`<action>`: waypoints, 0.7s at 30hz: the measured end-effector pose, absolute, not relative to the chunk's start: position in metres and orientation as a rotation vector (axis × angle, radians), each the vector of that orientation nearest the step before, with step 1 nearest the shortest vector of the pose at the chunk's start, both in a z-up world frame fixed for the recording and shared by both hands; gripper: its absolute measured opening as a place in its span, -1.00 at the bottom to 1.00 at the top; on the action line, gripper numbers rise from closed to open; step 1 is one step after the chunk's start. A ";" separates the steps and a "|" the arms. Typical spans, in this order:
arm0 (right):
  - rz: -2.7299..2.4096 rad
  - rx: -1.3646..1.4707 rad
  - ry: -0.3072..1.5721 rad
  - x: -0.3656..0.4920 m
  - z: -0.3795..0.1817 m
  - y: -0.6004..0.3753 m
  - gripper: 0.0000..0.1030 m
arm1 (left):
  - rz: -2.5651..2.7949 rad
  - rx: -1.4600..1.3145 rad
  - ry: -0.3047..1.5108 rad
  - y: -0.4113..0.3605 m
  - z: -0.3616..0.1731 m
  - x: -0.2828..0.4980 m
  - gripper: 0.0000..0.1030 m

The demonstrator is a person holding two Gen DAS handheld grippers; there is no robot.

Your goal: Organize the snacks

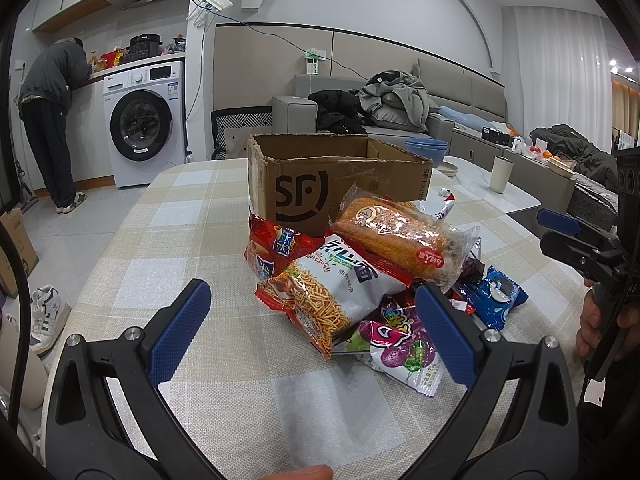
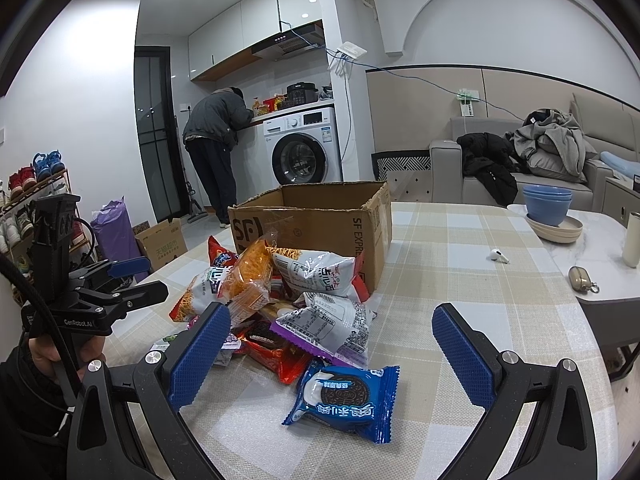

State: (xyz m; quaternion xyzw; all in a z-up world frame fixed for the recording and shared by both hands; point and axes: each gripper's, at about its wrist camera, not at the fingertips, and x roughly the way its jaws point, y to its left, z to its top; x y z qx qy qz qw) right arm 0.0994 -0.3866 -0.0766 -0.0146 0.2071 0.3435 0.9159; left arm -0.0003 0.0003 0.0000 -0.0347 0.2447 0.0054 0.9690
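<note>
A pile of snack packets lies on the checked tablecloth in front of an open SF cardboard box (image 1: 320, 184), which also shows in the right wrist view (image 2: 320, 216). On the pile are a noodle snack bag (image 1: 332, 292), an orange cake roll (image 1: 400, 236), a grape candy packet (image 1: 404, 352) and a blue Oreo packet (image 2: 344, 396), also in the left wrist view (image 1: 492, 300). My left gripper (image 1: 316, 328) is open and empty just before the pile. My right gripper (image 2: 332, 348) is open and empty, hovering near the Oreo packet.
Stacked blue bowls (image 2: 548, 204), a cream cup (image 1: 502, 174), an earbud (image 2: 496, 257) and a small case (image 2: 580, 278) sit on the table's right side. A person (image 2: 216, 140) stands at the washing machine (image 2: 304, 148). A sofa with clothes (image 1: 392, 100) is behind.
</note>
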 end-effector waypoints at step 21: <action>0.642 -0.043 0.473 0.108 -0.080 -0.385 0.99 | 0.009 -0.046 0.505 -0.005 0.000 0.000 0.97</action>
